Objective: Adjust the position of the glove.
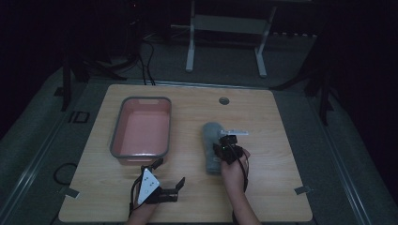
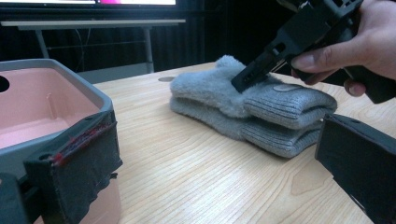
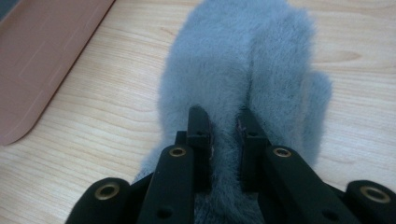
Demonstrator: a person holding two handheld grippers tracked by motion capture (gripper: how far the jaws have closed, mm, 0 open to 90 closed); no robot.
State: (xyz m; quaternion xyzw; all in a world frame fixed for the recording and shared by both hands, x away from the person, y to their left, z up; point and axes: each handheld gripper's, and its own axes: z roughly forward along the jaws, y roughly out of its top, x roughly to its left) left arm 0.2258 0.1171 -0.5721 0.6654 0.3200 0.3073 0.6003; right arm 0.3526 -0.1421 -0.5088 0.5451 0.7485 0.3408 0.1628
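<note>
A pair of grey fluffy mittens (image 1: pixel 211 133) lies stacked on the wooden table, right of centre, cuffs toward the person. My right gripper (image 1: pixel 222 144) comes down on the top mitten (image 3: pixel 243 56) from above; its jaws (image 3: pixel 224 116) stand narrowly apart with a ridge of the fleece pinched between them. The left gripper view shows that gripper's tip (image 2: pixel 243 80) pressed into the mittens (image 2: pixel 280 109). My left gripper (image 1: pixel 169 172) hovers near the table's front edge, wide open and holding nothing (image 2: pixel 215 177).
A pink basin with a grey rim (image 1: pixel 141 100) stands left of the mittens, close to my left gripper's left jaw (image 2: pixel 60 65). A cable hole (image 1: pixel 224 100) sits at the table's far edge. Beyond the table are metal legs of another table (image 1: pixel 190 47).
</note>
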